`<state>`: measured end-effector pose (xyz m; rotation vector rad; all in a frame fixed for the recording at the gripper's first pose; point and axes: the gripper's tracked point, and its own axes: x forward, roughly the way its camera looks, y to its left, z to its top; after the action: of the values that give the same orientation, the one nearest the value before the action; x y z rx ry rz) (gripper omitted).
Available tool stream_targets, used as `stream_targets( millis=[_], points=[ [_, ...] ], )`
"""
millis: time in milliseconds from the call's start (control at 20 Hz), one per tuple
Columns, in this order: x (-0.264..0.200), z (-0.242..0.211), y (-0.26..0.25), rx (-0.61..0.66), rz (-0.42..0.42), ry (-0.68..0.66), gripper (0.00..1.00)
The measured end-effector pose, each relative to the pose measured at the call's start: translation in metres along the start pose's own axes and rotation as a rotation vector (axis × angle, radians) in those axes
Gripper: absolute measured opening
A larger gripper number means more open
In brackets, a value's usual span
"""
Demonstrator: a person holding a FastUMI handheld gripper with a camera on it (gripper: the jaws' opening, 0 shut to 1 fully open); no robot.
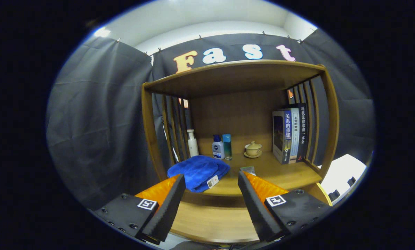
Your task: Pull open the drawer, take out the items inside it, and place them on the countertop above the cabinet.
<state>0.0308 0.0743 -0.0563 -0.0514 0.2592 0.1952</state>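
Observation:
My gripper (211,184) is open, its two black-and-orange fingers (165,205) spread wide with nothing between them. Just beyond the fingertips a folded blue towel (197,171) with a white tag lies on the wooden countertop (280,173) of the cabinet. A small dark flat item (248,170) lies on the countertop just past the right fingertip. Below the fingers a rounded wooden surface (211,222) shows; I cannot tell whether it is the drawer's front.
At the back of the countertop stand a white bottle (193,143), a blue-and-white bottle (218,147), a teal bottle (227,146) and a lidded tea cup on a saucer (253,149). Books (291,135) stand upright at the right. A wooden shelf top (235,74) and slatted sides enclose the space.

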Motion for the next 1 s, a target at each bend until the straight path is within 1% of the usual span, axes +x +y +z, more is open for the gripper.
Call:
stream_targets(
  millis=[150,300,550,700,800,900,1000],
  points=[
    [-0.026,-0.014,-0.008,-0.037,-0.078,-0.048,0.98],
    [-0.04,-0.034,-0.008,-0.029,-0.093,-0.051,0.98],
    [-0.064,-0.079,-0.02,-0.068,-0.134,-0.061,0.98],
    [-0.072,-0.115,-0.028,-0.093,-0.148,-0.026,0.99],
    [-0.072,-0.14,-0.029,-0.08,-0.144,0.018,0.99],
    [-0.073,-0.157,-0.03,-0.061,-0.147,0.034,0.99],
    [-0.072,-0.174,-0.037,-0.052,-0.17,0.059,0.98]
  ],
)
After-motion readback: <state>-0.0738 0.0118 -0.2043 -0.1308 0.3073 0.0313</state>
